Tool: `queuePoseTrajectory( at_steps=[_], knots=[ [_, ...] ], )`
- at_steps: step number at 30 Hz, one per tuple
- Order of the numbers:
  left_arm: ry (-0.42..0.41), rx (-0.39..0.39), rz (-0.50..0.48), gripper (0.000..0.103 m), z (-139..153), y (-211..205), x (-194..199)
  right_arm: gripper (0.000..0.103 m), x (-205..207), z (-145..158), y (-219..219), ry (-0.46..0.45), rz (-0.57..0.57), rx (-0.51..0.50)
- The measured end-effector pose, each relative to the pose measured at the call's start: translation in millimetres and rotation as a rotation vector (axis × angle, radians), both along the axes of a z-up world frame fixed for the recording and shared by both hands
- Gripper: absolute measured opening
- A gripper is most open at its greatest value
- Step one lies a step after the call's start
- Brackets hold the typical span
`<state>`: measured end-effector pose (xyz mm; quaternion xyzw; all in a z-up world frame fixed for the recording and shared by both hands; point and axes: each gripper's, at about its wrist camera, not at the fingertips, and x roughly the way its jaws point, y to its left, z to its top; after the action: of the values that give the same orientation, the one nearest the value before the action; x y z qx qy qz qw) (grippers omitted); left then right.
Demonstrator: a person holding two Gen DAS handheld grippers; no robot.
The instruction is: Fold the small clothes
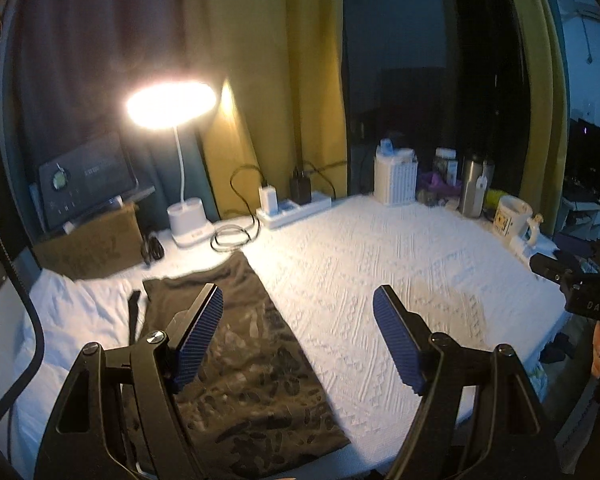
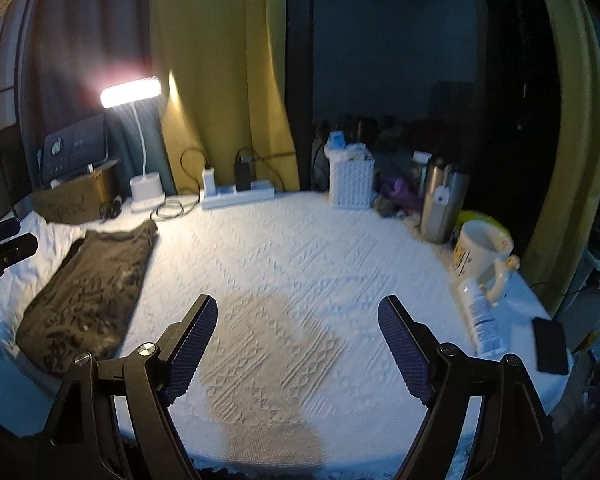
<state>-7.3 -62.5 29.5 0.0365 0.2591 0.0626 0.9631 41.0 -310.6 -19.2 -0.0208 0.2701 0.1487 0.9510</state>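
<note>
1. While both hand-held grippers are held above the desk point(image 2: 300, 240), nothing is gripped by either of them.
2. The left hand-held gripper point(image 1: 298, 336) is seen with its jaws spread wide; its left finger point(image 1: 198, 336) is held over the garment point(image 1: 236, 344), with no cloth between the pads.
3. The right hand-held gripper point(image 2: 298, 352) is likewise released, its jaws set wide over bare white cover, and only textured fabric is seen between its blue pads point(image 2: 406, 354).
4. The garment, a dark folded piece with a faded print, is laid flat as a long narrow shape at the left side of the desk, on the white cover, with 1 short end toward the lamp point(image 2: 146, 188) and the other toward the near edge.
5. In the right wrist view the garment point(image 2: 88, 300) is seen well to the left of the right hand-held gripper, apart from it.
6. A lit lamp is stood at the back left, and a power strip point(image 2: 238, 198) with 2 chargers plugged in is placed just beside its base.
7. A brown box point(image 1: 92, 246) is set at the far left, behind the garment.
8. A white basket point(image 2: 350, 184), a steel flask point(image 2: 440, 208) and a mug point(image 2: 486, 256) are ranged along the back right.
9. A dark phone point(image 2: 550, 344) is laid at the right edge, near a white tube point(image 2: 480, 316).
10. Yellow curtains point(image 2: 220, 80) are hung behind the desk.
</note>
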Motion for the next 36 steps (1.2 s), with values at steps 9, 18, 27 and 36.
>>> queuePoseTrajectory(
  at_steps=[9,18,27,36],
  knots=[
    [-0.098,0.009,0.002,0.081,32,-2,-21,0.084,-24,43,0,-0.113,-0.022,-0.006],
    [-0.188,0.021,0.011,0.083,57,4,-44,0.085,-47,74,5,-0.206,-0.025,0.030],
    [-0.241,0.044,0.033,0.084,74,13,-60,0.086,-63,105,13,-0.244,-0.039,0.086],
    [-0.322,0.060,0.083,0.095,93,20,-79,0.086,-81,132,38,-0.305,0.014,0.066]
  ],
)
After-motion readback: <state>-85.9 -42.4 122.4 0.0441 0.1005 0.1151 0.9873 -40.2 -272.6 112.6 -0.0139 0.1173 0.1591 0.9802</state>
